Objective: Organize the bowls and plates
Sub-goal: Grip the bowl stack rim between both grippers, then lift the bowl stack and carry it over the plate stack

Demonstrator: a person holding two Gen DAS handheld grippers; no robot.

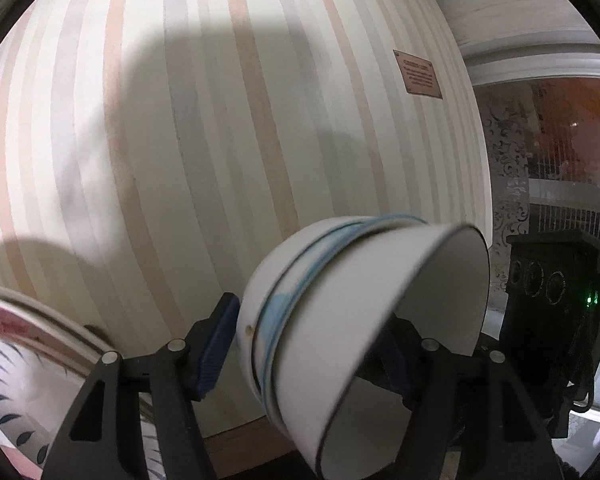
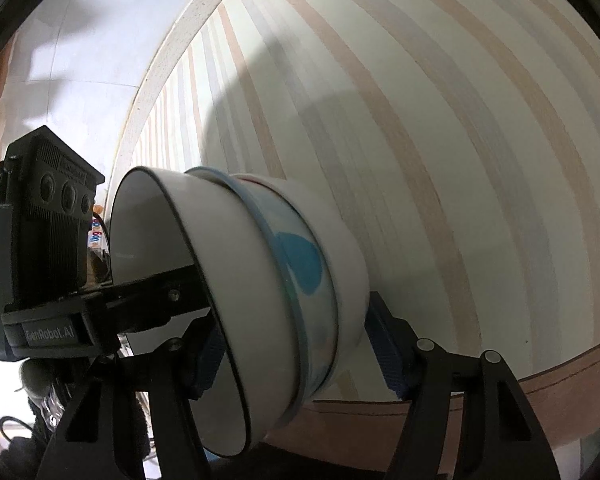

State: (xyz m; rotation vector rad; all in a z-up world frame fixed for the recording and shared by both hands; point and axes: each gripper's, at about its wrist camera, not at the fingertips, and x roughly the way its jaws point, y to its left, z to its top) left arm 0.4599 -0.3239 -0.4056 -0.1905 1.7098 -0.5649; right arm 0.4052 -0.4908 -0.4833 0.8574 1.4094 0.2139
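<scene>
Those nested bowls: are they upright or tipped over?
Tipped on their side. The nested bowls face sideways, rim toward the left gripper, bases toward the striped wall.

A cream wall [image 1: 220,140] with tan and grey vertical stripes bears a small brown plaque [image 1: 418,74], shadows falling across it.

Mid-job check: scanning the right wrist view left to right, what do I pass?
Black left tool reaching into the bowls → nested stack of white bowls with a blue spot → cream wall with tan and grey stripes.
</scene>
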